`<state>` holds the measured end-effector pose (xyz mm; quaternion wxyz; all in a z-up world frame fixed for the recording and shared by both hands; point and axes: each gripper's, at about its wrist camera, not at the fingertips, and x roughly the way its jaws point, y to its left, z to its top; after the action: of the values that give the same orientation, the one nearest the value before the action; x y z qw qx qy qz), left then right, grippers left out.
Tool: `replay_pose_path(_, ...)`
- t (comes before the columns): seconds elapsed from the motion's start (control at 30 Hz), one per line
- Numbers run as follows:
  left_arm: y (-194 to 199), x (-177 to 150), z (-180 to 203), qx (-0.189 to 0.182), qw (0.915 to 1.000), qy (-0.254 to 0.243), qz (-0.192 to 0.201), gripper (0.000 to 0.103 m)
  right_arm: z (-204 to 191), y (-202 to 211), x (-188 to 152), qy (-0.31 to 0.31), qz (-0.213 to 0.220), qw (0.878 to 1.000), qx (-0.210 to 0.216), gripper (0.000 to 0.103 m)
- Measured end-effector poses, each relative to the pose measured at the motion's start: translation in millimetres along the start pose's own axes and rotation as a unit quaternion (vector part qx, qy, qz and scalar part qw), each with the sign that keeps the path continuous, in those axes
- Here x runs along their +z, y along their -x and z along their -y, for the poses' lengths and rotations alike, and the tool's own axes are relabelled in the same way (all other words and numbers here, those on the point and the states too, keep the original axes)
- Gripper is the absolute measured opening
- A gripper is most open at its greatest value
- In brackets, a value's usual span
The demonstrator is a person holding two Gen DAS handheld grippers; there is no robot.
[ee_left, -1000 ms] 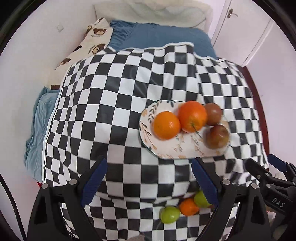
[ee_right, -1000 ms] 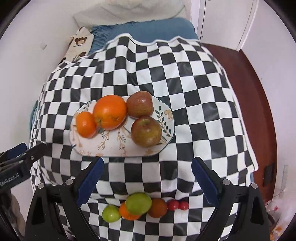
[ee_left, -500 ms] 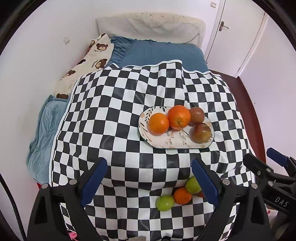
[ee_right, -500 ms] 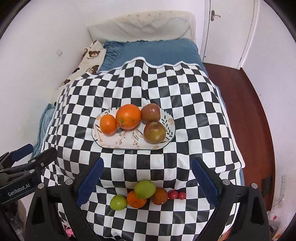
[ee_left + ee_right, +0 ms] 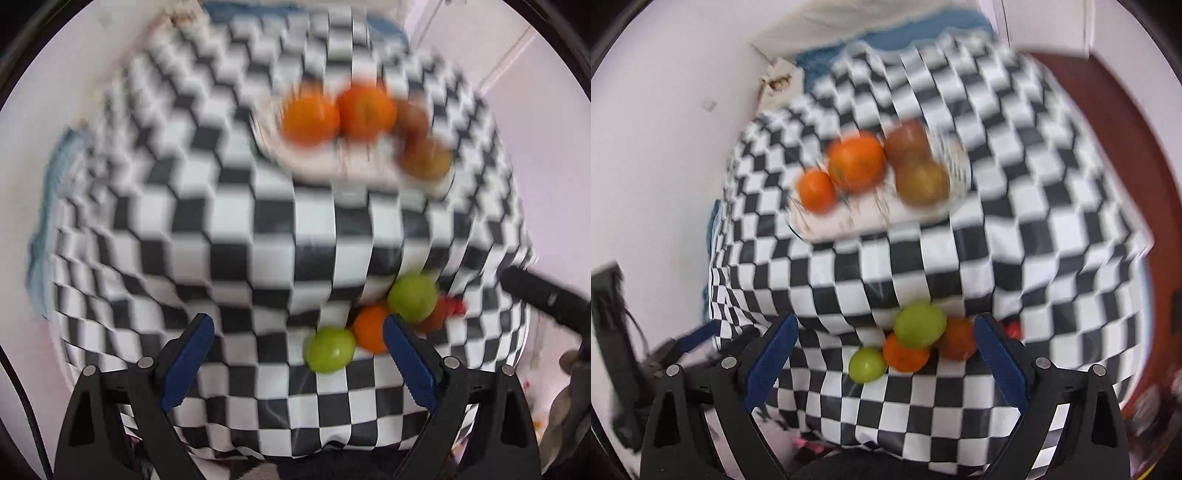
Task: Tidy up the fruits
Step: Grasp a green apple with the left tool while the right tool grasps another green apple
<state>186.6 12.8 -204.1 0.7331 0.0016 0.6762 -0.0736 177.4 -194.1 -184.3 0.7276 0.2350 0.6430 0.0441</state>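
Both wrist views look down across the checkered cloth point(image 5: 258, 229), sharing the plate point(image 5: 849, 221) and loose fruit beyond.

Black-and-white checkered cloth point(image 5: 1015, 236); orange and green fruits point(image 5: 916, 339).

Plate point(image 5: 827, 229): pale oval dish with a faint leaf pattern, lying flat on the checkered cloth and heavily motion-blurred; it carries a small orange point(image 5: 816, 191) at its left end, a large orange point(image 5: 856, 163) touching it, and two reddish-brown apples, the rear apple point(image 5: 905, 142) and the front apple point(image 5: 922, 183), close together at the right. Loose cluster near the cloth's front edge, well apart from the plate: large green fruit point(image 5: 919, 325), small green fruit point(image 5: 867, 364), orange fruit point(image 5: 905, 356) and orange-red fruit point(image 5: 957, 339) packed together, with a small red fruit point(image 5: 1012, 328) just to their right, partly hidden.
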Motion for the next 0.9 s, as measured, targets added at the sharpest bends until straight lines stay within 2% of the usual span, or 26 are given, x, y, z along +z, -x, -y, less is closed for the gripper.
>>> replay_pose_path(0.07,-36.7,-8.4,0.5,-0.02,0.9985,0.003,-0.051,0.094,13.8,-23.1,-1.0,-0.017,-0.024,1.0,0.005,0.098)
replay_pose_path(0.17,-80.3,-20.5,8.2,-0.02,0.9944,-0.015,-0.103,0.094,27.1,-51.6,-4.6,-0.022,-0.052,0.998,-0.003,0.098)
replay_pose_path(0.3,-113.2,-26.7,20.6,-0.017,0.9904,-0.045,-0.13,0.093,33.7,-74.4,-5.7,-0.02,-0.075,0.997,-0.004,0.098)
replay_pose_path(0.37,-121.7,-26.9,21.8,-0.024,0.991,-0.043,-0.124,0.076,36.0,-85.3,-4.4,-0.021,-0.085,0.996,-0.002,0.096)
replay_pose_path(0.43,-123.9,-26.6,20.0,-0.045,0.9916,-0.028,-0.118,0.068,35.5,-96.9,-2.8,-0.019,-0.096,0.995,-0.001,0.091)
replay_pose_path(0.5,-121.8,-28.6,23.2,-0.047,0.9927,-0.03,-0.107,0.062,32.6,-107.3,-1.6,-0.011,-0.101,0.995,0.0,0.082)
replay_pose_path(0.53,-119.9,-30.5,25.4,-0.051,0.9928,-0.032,-0.103,0.054,29.8,-113.4,-1.1,-0.005,-0.105,0.994,0.0,0.076)
replay_pose_path(0.6,-116.3,-34.0,28.7,-0.044,0.9937,-0.033,-0.097,0.054,23.3,-124.3,-0.3,0.014,-0.11,0.994,-0.009,0.075)
replay_pose_path(0.73,-105.0,-40.1,24.8,-0.014,0.9961,-0.034,-0.08,0.054,12.7,-133.1,-0.4,0.046,-0.115,0.991,-0.052,0.066)
replay_pose_path(0.8,-103.2,-41.9,18.3,-0.018,0.9962,-0.028,-0.08,0.054,11.4,-129.9,-3.7,0.053,-0.12,0.99,-0.052,0.066)
replay_pose_path(0.9,-109.4,-39.5,11.6,-0.044,0.9949,-0.01,-0.09,0.057,10.0,-129.9,-6.8,0.06,-0.117,0.99,-0.051,0.066)
